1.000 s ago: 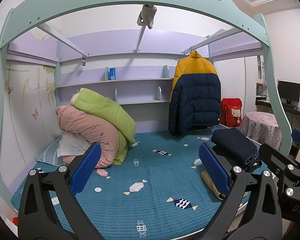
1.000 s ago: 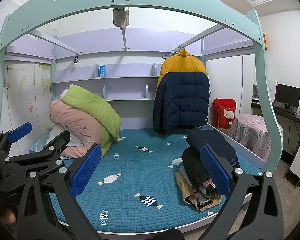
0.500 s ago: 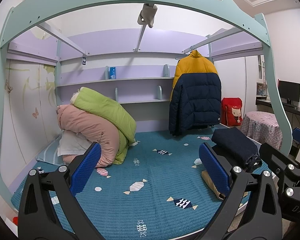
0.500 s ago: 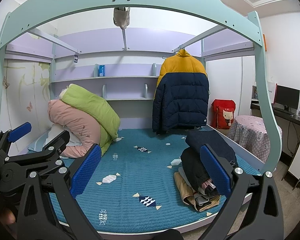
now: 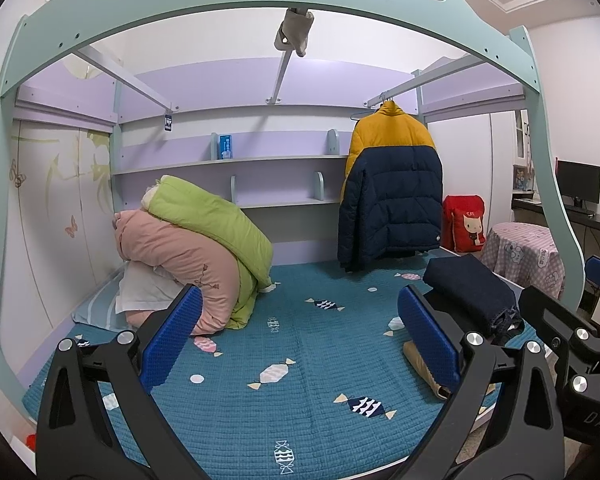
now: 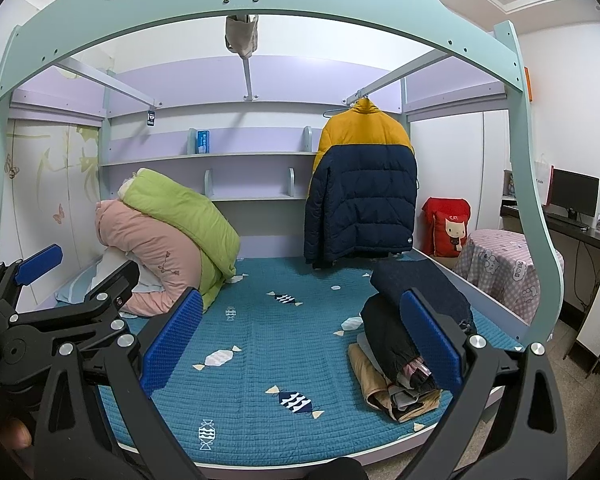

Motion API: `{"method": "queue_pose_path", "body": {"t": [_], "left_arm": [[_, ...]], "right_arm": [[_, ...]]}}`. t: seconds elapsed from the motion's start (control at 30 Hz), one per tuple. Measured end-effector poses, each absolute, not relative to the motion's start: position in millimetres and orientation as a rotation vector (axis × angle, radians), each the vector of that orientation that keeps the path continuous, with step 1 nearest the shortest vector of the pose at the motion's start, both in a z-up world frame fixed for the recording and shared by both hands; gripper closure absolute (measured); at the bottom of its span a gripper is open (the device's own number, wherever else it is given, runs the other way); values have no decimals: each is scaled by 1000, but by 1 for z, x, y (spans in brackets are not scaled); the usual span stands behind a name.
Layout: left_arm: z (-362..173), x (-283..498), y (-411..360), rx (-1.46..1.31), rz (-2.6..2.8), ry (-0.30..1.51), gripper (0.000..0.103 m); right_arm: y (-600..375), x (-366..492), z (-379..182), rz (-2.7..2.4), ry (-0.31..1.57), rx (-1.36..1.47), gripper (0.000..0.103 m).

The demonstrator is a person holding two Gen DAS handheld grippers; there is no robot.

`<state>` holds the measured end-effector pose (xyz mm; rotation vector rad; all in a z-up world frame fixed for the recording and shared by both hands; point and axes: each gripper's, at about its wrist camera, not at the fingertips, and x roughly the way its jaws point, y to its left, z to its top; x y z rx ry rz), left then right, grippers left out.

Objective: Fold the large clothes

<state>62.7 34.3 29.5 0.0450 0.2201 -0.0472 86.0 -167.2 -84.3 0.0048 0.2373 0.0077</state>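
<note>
a pale green bed frame is arching over everything, and under it a teal quilted mattress cover printed with candy shapes is spreading across the bed. at the far left a pink duvet is slumping against the wall with a green duvet lying on top of it and a white pillow tucked beneath. a yellow and navy puffer jacket is hanging from the rail at the back right, its hem ending just above the mattress cover. to its right a red cushion with a cartoon cat is leaning upright, and a pink checked tablecloth is covering a round table beside the bed.

the stack of folded clothes is sitting at the near right edge of the bed, a dark navy piece on top, black ones under it and a tan one at the bottom touching the cover.

the left gripper is hovering over the near edge of the bed with its blue pads spread wide and nothing between them. the right gripper is doing the same beside it, fingers released and empty, its right pad overlapping the stack in view though i cannot tell whether it is touching. a fingertip is showing at the lower left of the right wrist view.
</note>
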Motion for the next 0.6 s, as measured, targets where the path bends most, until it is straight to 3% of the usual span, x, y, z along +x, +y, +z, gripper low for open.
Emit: {"method": "queue_pose_path", "body": {"t": [0.6], "left_arm": [[30,64,38,44,-50,222,5]], "right_arm": [[-167,86,-85,6,241,6,7]]}}
